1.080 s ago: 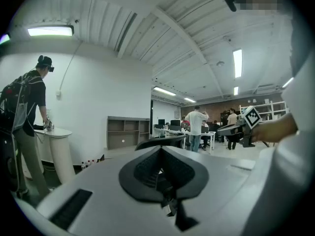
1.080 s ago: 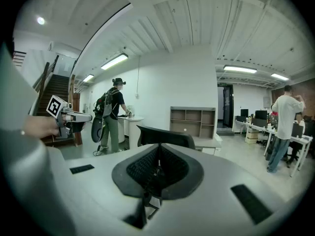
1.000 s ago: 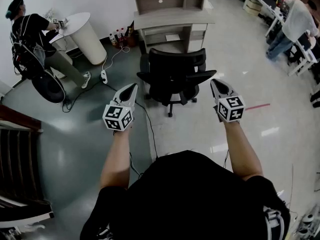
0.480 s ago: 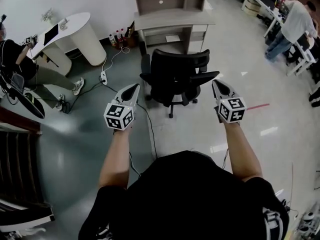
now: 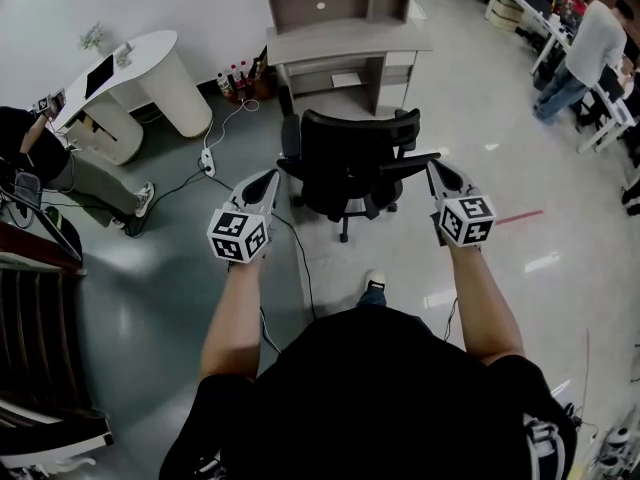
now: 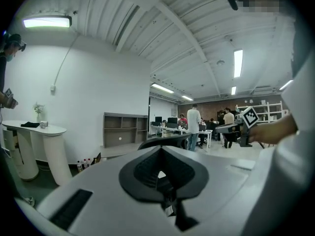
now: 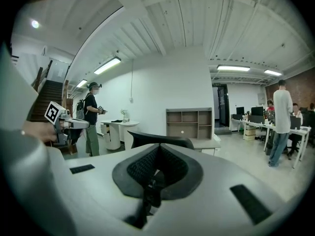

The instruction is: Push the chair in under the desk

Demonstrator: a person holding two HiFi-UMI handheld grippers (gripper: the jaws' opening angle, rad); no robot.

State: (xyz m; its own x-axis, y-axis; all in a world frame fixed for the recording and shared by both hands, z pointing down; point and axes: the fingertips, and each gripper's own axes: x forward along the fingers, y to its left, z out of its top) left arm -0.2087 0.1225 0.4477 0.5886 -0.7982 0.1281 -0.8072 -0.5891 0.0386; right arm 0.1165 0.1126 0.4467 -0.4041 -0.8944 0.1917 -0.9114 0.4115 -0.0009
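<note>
Chair (image 5: pixel 350 158): black, on castors, standing on open floor well short of the desk (image 5: pixel 345 40), backrest towards the person, seat facing the kneehole. Not yet under the desk; push judged to be only at its start.

Desk: grey, shelving above, open kneehole on the left, drawer unit on the right. Narrow gap for a chair with armrests.

Hazards, as judged:
- Floor cable (image 5: pixel 300 258) running from the power strip (image 5: pixel 208 153) past the left side of the chair base. Likely to snag a castor and stall or turn the chair.
- Uneven pressure from the two sides likely to swivel the seat, sending an armrest into the drawer unit or desk leg.
- Smooth closed tips liable to slip off the backrest or armrests under load.
- Bottles (image 5: pixel 238 73) on the floor just beside the desk's left leg, at risk of being knocked over by a chair drifting left.

Left gripper (image 5: pixel 266 176): jaws fully together, nothing between them, tip near the chair's left armrest. Contact not confirmable from the head view.

Right gripper (image 5: pixel 436 167): jaws likewise fully together and empty, tip just beside the end of the right armrest. Touching or not: cannot tell.

Person's foot (image 5: pixel 373 288) forward, behind the chair base.
</note>
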